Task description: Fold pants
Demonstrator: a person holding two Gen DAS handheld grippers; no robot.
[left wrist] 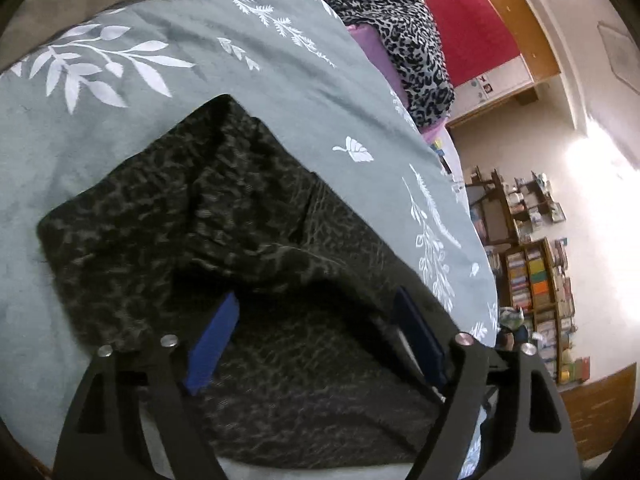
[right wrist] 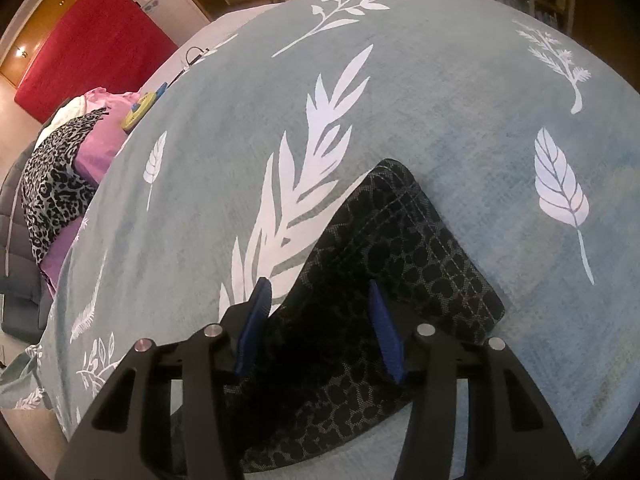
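The pants [left wrist: 224,240], dark with a mottled grey pattern, are laid folded on a grey-green bedspread [left wrist: 168,120] printed with white leaves. In the left wrist view, the left gripper [left wrist: 316,312] is seen above the near part of the folded cloth with its 2 blue pads [left wrist: 212,340] spread wide, and nothing is pinched between them. In the right wrist view, the right gripper [right wrist: 320,300] is held over a stitched corner of the pants [right wrist: 400,248], its jaws about half apart; the cloth lies between and below the pads, but whether it is pressed by them cannot be told, as that area is in deep shadow. A leopard-print garment [left wrist: 404,40] is piled on purple bedding [left wrist: 372,44] at the bed's far edge.
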